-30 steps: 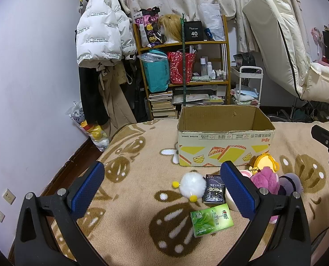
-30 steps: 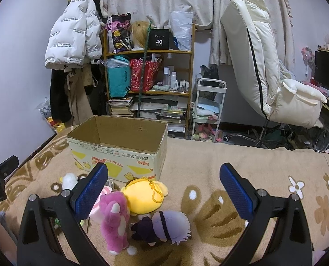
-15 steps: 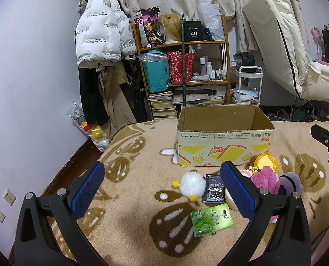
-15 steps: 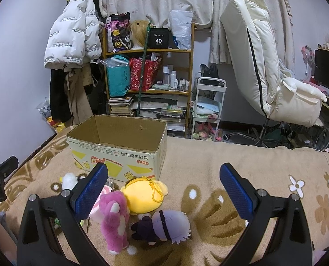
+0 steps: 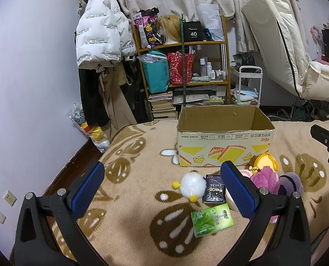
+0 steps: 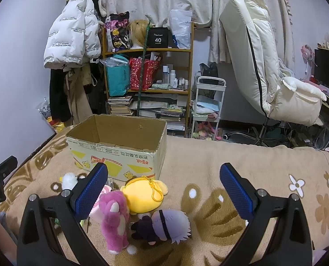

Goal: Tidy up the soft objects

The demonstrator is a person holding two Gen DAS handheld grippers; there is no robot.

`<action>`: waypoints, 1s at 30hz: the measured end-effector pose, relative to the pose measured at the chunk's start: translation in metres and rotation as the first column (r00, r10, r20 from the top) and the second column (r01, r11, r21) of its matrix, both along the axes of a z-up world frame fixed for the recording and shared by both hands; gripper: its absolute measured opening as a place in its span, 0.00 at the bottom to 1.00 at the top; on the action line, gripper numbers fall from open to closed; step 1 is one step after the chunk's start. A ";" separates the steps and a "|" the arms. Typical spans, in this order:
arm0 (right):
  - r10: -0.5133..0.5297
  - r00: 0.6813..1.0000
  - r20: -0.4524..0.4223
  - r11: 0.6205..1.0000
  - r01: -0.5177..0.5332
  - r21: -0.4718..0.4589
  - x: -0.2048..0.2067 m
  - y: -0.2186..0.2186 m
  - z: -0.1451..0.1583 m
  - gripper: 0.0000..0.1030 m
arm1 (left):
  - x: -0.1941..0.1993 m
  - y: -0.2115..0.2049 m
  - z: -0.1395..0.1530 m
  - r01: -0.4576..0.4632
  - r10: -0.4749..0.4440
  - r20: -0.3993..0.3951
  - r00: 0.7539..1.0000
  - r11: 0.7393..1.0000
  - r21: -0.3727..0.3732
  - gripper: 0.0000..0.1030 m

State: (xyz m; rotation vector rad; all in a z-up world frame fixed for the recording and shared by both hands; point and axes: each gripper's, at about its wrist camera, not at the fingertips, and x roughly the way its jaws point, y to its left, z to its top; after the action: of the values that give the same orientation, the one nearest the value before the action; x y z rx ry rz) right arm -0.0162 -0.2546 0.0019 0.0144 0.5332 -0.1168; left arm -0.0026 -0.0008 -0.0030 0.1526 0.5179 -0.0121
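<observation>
**Both grippers hovering wide over the toys in front of the box**

The left gripper (image 5: 162, 188) is hanging above the patterned blanket (image 5: 129, 199) with its blue pads spread wide and nothing between them. From its camera, the white pompom toy (image 5: 192, 186) is lying just past centre, a black packet (image 5: 215, 188) is touching it at 3 o'clock, and a green packet (image 5: 211, 220) is sitting nearer the camera at about 5 o'clock.

The right gripper (image 6: 163, 190) is also standing wide and holding nothing. In its view the pink plush (image 6: 114, 216) is lying at 7 o'clock, just beside the left pad; the yellow plush (image 6: 142, 196) is pressing against it near centre, and the purple-and-black plush (image 6: 164, 226) is resting at 6 o'clock, touching the pink one.

The open cardboard box (image 6: 117, 153) is sitting behind the toys at 11 o'clock in the right view, and what shows of its inside is bare. All the soft toys are lying outside it, clustered near its front wall.
</observation>
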 end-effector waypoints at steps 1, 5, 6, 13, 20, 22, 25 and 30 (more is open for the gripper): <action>0.000 1.000 0.000 1.000 0.000 0.000 0.000 0.000 -0.001 1.00 | 0.000 0.000 0.000 0.001 -0.001 0.000 1.000 1.000 0.000 1.00; 0.001 1.000 -0.002 1.000 -0.001 -0.001 0.000 0.000 0.000 1.00 | 0.000 0.001 0.000 0.003 -0.003 -0.004 1.000 1.000 -0.005 1.00; 0.001 1.000 -0.002 1.000 -0.001 -0.001 0.000 0.000 -0.002 1.00 | 0.000 0.005 -0.003 0.003 -0.003 -0.007 1.000 1.000 -0.007 1.00; 0.012 1.000 -0.015 1.000 -0.011 0.025 0.001 -0.002 -0.006 1.00 | 0.008 0.008 -0.012 -0.004 0.003 -0.073 0.997 1.000 -0.018 1.00; 0.093 0.994 -0.063 0.994 -0.089 0.067 0.011 0.008 -0.005 1.00 | 0.024 -0.004 -0.024 0.004 -0.008 -0.176 0.984 1.000 -0.023 1.00; 0.115 0.990 -0.083 0.992 -0.110 0.069 0.014 0.013 -0.007 1.00 | 0.028 -0.007 -0.029 0.010 -0.017 -0.211 0.977 0.999 -0.036 1.00; 0.150 0.982 -0.113 0.987 -0.142 0.078 0.019 0.018 -0.009 1.00 | 0.037 -0.011 -0.039 0.021 -0.046 -0.287 0.957 0.996 -0.090 1.00; 0.195 0.967 -0.162 0.978 -0.181 0.100 0.031 0.027 -0.017 0.96 | 0.047 -0.030 -0.059 0.045 -0.070 -0.368 0.927 0.996 -0.076 1.00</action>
State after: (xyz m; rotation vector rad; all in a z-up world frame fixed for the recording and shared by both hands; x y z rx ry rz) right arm 0.0145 -0.2273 -0.0146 0.0360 0.7081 0.0912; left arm 0.0446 -0.0306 -0.0621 0.1006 0.8909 -0.1175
